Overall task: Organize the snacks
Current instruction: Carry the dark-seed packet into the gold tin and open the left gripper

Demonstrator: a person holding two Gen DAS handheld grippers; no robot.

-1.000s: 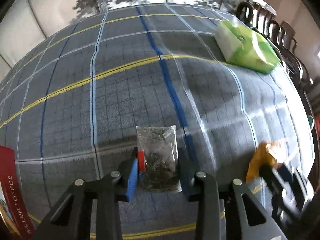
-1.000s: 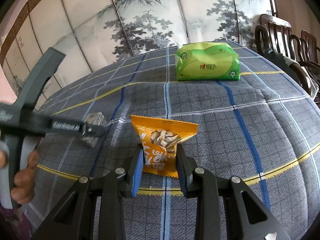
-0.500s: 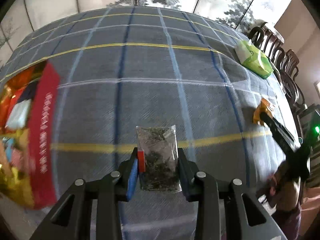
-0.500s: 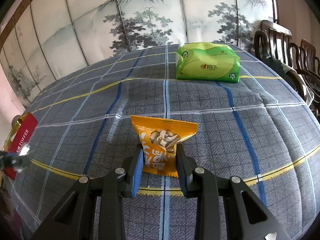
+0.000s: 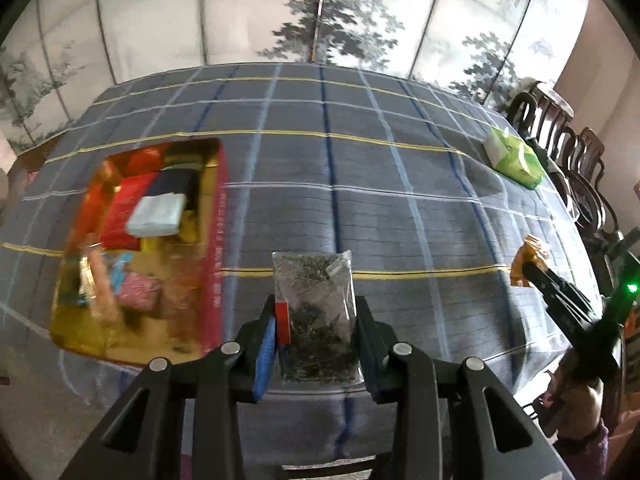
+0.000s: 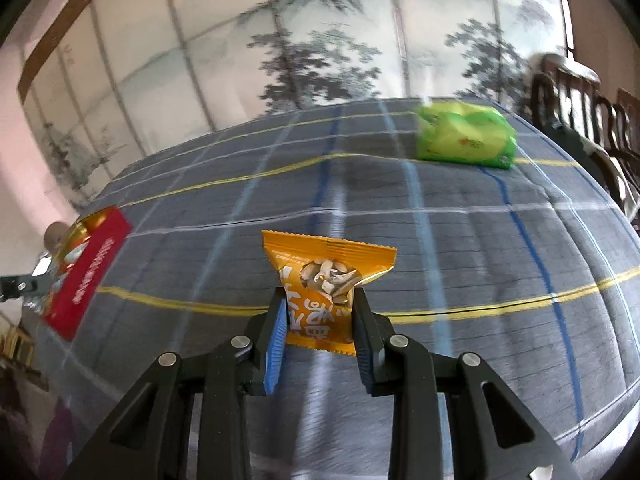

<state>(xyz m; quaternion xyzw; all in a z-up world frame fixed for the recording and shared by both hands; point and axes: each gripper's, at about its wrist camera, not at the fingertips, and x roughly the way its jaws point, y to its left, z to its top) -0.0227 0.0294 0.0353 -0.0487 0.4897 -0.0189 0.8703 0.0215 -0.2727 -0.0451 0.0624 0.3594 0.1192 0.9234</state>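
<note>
My left gripper [image 5: 316,330] is shut on a clear packet of dark dried bits [image 5: 316,312], held above the plaid tablecloth. To its left lies an open red and gold box [image 5: 214,264] filled with several wrapped snacks. My right gripper [image 6: 320,314] is shut on an orange snack packet [image 6: 326,276] with pale nuts pictured on it, also held off the cloth. In the left wrist view that orange packet [image 5: 526,258] and the right gripper show at the right edge. The red box [image 6: 90,262] appears at the far left of the right wrist view, with the left gripper's tip just beside it.
A green tissue pack [image 5: 514,156] [image 6: 464,138] lies near the table's far right corner. Dark wooden chairs [image 5: 560,128] line the right side. A painted folding screen [image 5: 320,12] stands behind the table. A person's hand [image 5: 576,404] holds the right gripper.
The left gripper has carried the clear packet leftward and up, bringing the red box fully into view. The right gripper has shifted left with the orange packet. Both grips are unchanged.
</note>
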